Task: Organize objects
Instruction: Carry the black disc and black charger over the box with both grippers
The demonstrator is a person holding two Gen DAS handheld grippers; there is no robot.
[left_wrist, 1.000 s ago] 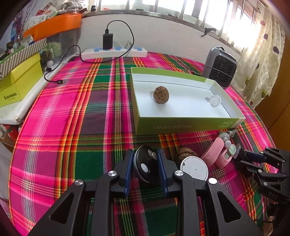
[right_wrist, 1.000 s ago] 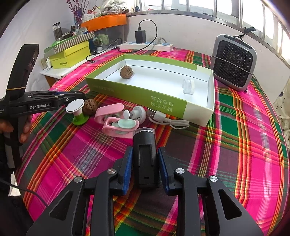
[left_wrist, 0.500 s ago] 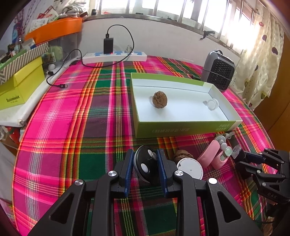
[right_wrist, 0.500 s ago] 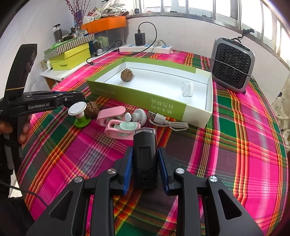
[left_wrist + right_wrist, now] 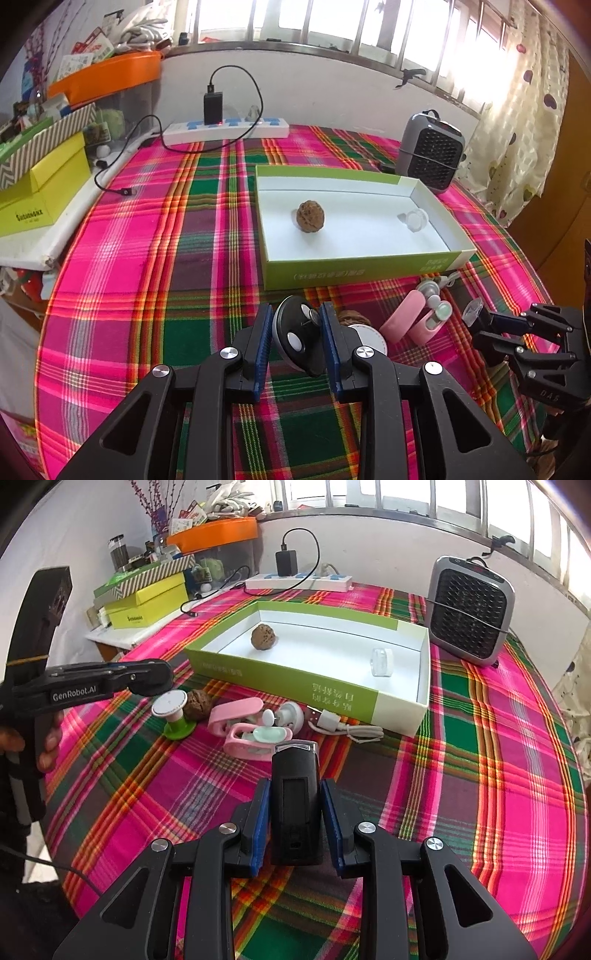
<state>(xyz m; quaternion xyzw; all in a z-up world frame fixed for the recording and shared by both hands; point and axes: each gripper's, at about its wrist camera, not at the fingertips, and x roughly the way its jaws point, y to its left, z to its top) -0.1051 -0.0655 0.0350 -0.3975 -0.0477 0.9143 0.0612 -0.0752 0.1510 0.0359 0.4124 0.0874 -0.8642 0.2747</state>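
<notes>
The left tool (image 5: 297,341) is clamped on a round black disc (image 5: 299,339) with small pale buttons, its blue pads pressing both edges so the disc stands on edge above the plaid counter (image 5: 155,258). The right tool (image 5: 295,812) is likewise closed on a slim black device (image 5: 294,805), held upright between its pads, clear cap pointing away from the camera. Both sit short of the green-sided box (image 5: 354,275), which already holds a walnut (image 5: 310,216) and a small clear cap (image 5: 415,221) well apart from each other.

The step in hand looks like carrying both held things to the box. Doing it well probably means lifting each high enough to clear the near wall, then lowering into the bare white floor between the walnut and the cap. The disc is gripped across its thin rim and may roll once freed, so laying it flat before letting go seems wise. Loose things crowd the box's near side: a pink clip (image 5: 236,716), a second walnut (image 5: 197,705), a white-topped green spool (image 5: 173,716) and a cable (image 5: 347,727). The tools should pass above these, one at a time.
</notes>
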